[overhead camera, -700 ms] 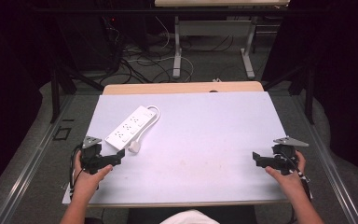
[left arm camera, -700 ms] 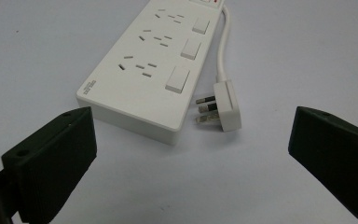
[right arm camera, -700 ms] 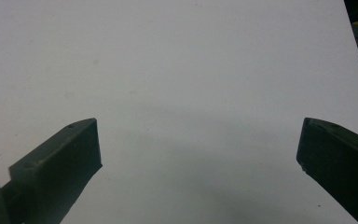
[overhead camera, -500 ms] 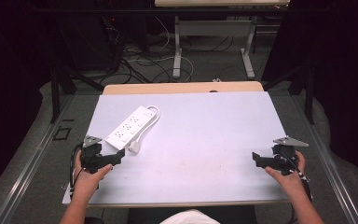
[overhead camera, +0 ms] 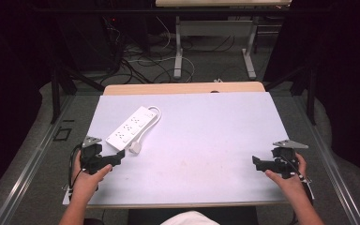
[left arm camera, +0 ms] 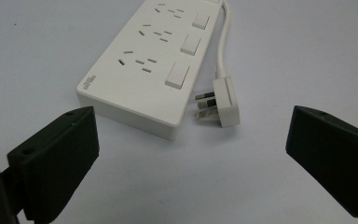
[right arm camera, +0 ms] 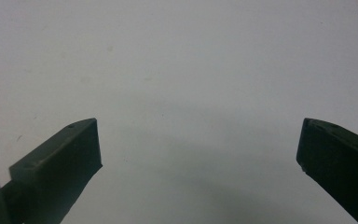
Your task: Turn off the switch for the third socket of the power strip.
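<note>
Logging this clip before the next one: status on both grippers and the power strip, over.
Left gripper open, empty, facing power strip. Right gripper open, empty, over bare table. Plug unplugged, lying beside strip. Nothing in the way.

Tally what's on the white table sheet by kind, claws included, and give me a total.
White power strip, with its attached cord and plug: 1
Hand-held black claws, left claw and right claw, both open and empty: 2
Total: 3
</note>
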The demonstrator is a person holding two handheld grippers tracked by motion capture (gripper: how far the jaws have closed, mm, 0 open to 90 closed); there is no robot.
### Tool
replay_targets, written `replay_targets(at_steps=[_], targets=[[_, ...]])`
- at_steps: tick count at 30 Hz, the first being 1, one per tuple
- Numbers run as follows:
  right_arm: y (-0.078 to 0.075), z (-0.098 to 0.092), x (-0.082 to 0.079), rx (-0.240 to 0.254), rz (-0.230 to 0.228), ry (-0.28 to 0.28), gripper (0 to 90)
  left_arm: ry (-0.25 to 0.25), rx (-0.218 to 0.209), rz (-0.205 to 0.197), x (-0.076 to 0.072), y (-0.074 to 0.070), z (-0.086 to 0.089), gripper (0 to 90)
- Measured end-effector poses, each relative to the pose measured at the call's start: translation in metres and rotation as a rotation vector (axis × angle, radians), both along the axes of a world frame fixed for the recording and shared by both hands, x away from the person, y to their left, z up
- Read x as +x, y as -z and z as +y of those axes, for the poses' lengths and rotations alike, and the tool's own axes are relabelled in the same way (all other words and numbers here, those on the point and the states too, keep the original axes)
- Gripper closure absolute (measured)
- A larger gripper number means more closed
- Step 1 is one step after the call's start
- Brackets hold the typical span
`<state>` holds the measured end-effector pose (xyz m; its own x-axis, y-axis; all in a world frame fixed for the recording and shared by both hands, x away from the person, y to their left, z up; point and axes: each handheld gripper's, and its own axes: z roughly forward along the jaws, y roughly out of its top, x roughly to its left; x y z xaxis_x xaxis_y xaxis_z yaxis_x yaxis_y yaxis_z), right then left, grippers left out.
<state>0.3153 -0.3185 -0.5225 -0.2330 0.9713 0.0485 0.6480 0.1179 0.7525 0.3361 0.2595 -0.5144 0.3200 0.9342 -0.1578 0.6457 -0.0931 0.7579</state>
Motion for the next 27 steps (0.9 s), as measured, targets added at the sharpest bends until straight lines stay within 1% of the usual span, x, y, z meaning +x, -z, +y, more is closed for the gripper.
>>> replay_targets(at_steps=[2, 3, 5, 6, 9, 12, 15, 18, 19, 20, 21, 22, 26, 27], targets=[[0.001, -0.001, 0.001, 0.000, 0.000, 0.005, 0.0, 0.000, 0.003, 0.007, 0.001, -0.001, 0.000, 3.2], [0.001, -0.001, 0.002, 0.009, 0.002, 0.011, 0.0, -0.001, 0.002, 0.002, 0.002, 0.000, 0.000, 3.6], [0.001, -0.001, 0.002, 0.007, 0.003, 0.012, 0.0, -0.002, 0.003, 0.000, 0.003, 0.000, 0.000, 4.2], [0.001, -0.002, 0.002, 0.011, 0.006, 0.014, 0.0, -0.010, 0.006, 0.012, 0.004, -0.001, 0.000, 4.5], [0.003, -0.002, 0.002, 0.004, 0.004, 0.008, 0.0, -0.014, 0.006, 0.007, 0.004, -0.001, 0.001, 5.5], [0.003, -0.002, 0.001, 0.009, 0.007, 0.012, 0.0, -0.022, 0.007, 0.011, 0.004, -0.003, 0.002, 7.3], [0.003, -0.002, 0.001, 0.009, -0.001, 0.008, 0.0, -0.030, 0.005, 0.003, 0.004, -0.005, 0.003, 9.2], [0.003, -0.001, 0.001, 0.009, 0.002, 0.010, 0.0, -0.036, 0.001, 0.001, 0.005, -0.007, 0.005, 11.6], [0.003, -0.001, 0.001, 0.008, 0.001, 0.010, 0.0, -0.046, -0.006, -0.005, 0.005, -0.008, 0.005, 12.4], [0.003, -0.001, 0.001, 0.009, 0.002, 0.011, 0.0, -0.042, -0.003, 0.004, 0.005, -0.009, 0.006, 13.1], [0.003, -0.001, 0.001, 0.008, 0.001, 0.011, 0.0, -0.051, -0.005, -0.004, 0.005, -0.009, 0.006, 13.9], [0.003, -0.001, 0.001, 0.008, 0.002, 0.012, 0.0, -0.050, -0.001, 0.006, 0.005, -0.011, 0.007, 14.7], [0.002, -0.001, 0.001, 0.012, 0.001, 0.014, 0.0, -0.062, -0.004, -0.005, 0.006, -0.013, 0.008, 16.5], [0.002, -0.001, 0.001, 0.011, -0.001, 0.021, 0.0, -0.061, 0.001, 0.000, 0.006, -0.014, 0.009, 16.7]])
